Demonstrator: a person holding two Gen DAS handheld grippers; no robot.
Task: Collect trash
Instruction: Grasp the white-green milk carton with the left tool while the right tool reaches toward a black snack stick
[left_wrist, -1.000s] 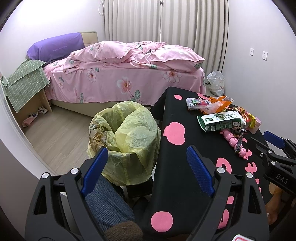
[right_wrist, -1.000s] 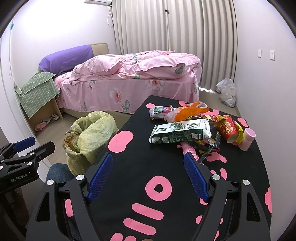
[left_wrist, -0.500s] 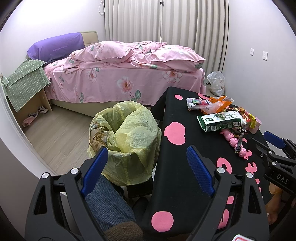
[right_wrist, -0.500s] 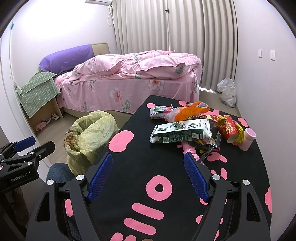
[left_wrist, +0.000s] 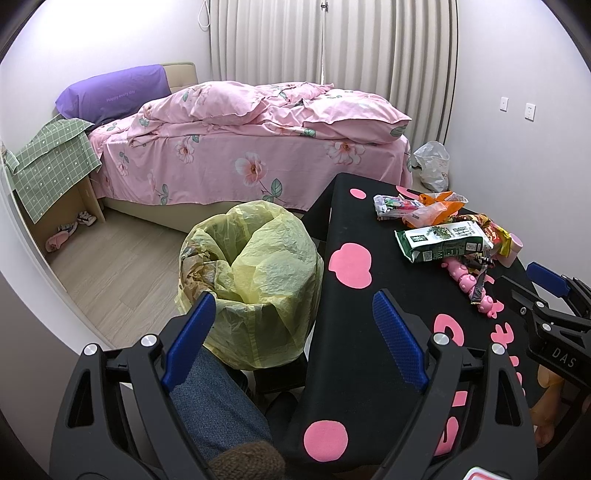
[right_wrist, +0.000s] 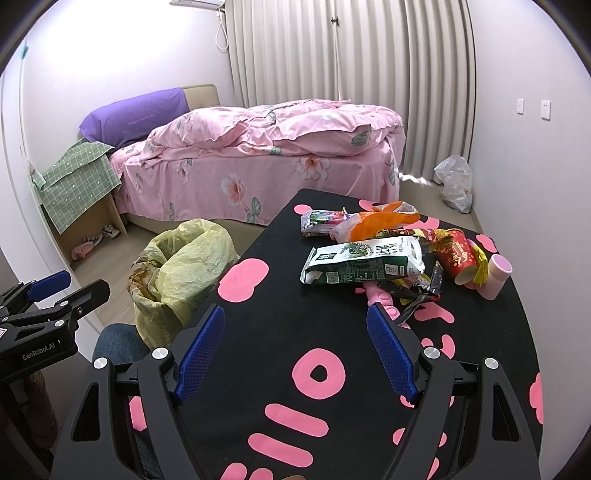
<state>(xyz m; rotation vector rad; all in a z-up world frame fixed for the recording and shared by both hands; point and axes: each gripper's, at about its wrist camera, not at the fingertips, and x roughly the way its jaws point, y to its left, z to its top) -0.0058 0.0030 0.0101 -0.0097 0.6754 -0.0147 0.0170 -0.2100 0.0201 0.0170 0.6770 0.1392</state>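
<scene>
Black pink-patterned tabletop (right_wrist: 280, 317), crinkled wrappers (right_wrist: 364, 260)

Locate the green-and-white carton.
Right wrist view: green-and-white carton lies flat on the black table, centre-right, in front of the orange bag, left of the red cup.

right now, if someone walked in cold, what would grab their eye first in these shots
Probably the trash pile heaped at the far right end of the black table with its pink shapes: a green-and-white carton on top, an orange bag behind it, a red cup beside it. Next, the bin lined with a yellow bag, on the floor off the table's left edge. Behind everything, the pink floral bed fills the back of the room.
</scene>
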